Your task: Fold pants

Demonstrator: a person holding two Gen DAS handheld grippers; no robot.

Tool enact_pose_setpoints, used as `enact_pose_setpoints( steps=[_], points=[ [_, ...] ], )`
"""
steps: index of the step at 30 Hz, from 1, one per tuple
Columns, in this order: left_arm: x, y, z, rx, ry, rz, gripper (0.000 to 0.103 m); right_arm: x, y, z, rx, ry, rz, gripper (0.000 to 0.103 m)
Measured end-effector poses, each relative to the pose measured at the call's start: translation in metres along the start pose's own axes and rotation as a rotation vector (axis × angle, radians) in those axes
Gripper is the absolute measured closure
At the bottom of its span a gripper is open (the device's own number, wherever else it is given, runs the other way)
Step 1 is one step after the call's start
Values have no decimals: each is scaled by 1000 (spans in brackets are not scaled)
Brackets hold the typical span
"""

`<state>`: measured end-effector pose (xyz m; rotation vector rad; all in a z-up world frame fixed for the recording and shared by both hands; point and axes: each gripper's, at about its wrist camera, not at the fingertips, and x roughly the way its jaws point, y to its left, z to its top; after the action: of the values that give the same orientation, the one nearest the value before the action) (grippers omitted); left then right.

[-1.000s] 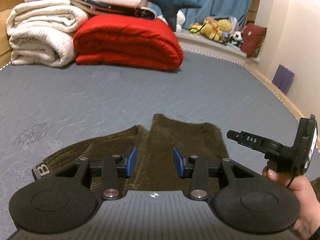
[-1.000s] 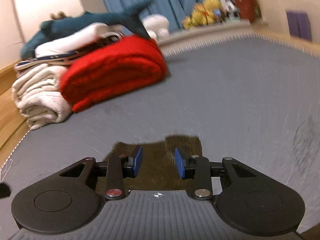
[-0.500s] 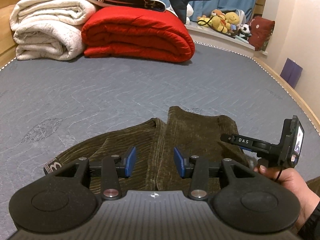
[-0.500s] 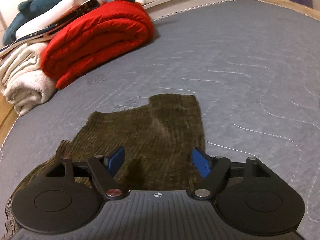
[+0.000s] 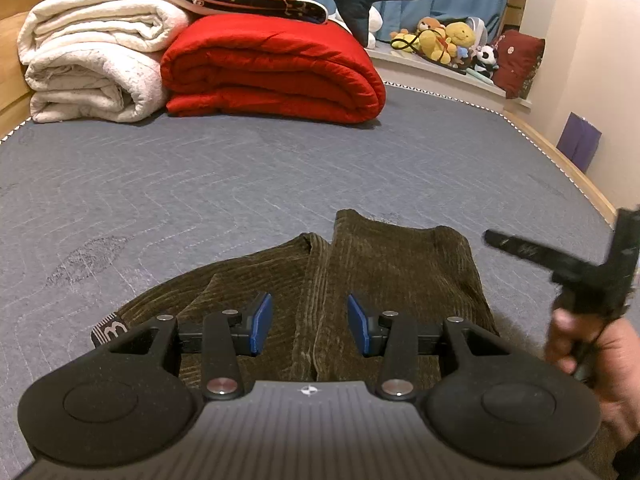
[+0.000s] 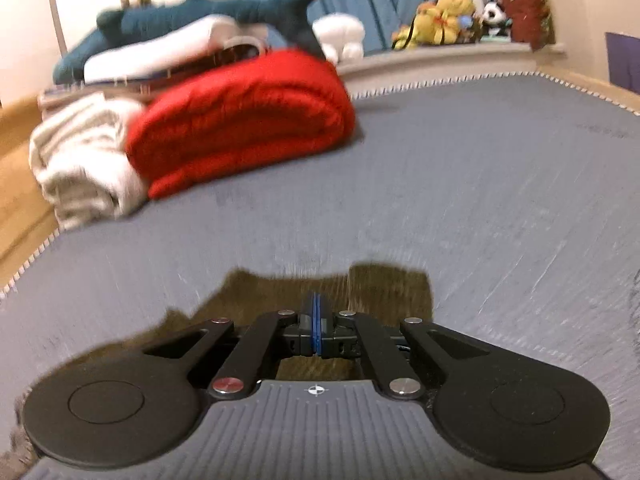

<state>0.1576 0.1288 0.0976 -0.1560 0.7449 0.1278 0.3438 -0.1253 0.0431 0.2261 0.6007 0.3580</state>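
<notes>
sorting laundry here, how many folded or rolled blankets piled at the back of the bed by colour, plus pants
red blanket: 1
cream blanket: 1
brown pants: 1
total: 3

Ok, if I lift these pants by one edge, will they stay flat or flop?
Probably flop: the pants already lie in soft folds and ridges on the mattress, so the cloth looks limp. The ribbed corduroy looks thick, so likely some weight and little slipping in the pads. Expect the free part to drag and unfold.
</notes>
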Motion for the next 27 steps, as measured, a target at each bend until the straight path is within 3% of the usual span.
enact_pose_setpoints(
  steps=[5,8,11,14,16,27],
  points=[
    [-3,-5,-6,12,3,-16,56,-35,-18,13,45,-36,13,103],
    [-4,-8,-8,23,5,-24,51,-47,-27,8,50,14,51,103],
    [-5,-8,-8,9,3,-27,51,-55,-27,-3,5,60,30,100],
    [-7,-6,-5,-16,0,-28,51,-59,-29,-11,-2,88,18,89],
    [-9,-4,-4,-30,-1,-28,51,-60,-32,-15,18,89,8,72],
    [0,11,-3,-50,21,14,51,-18,-56,-27,151,129,-11,63]
  ],
)
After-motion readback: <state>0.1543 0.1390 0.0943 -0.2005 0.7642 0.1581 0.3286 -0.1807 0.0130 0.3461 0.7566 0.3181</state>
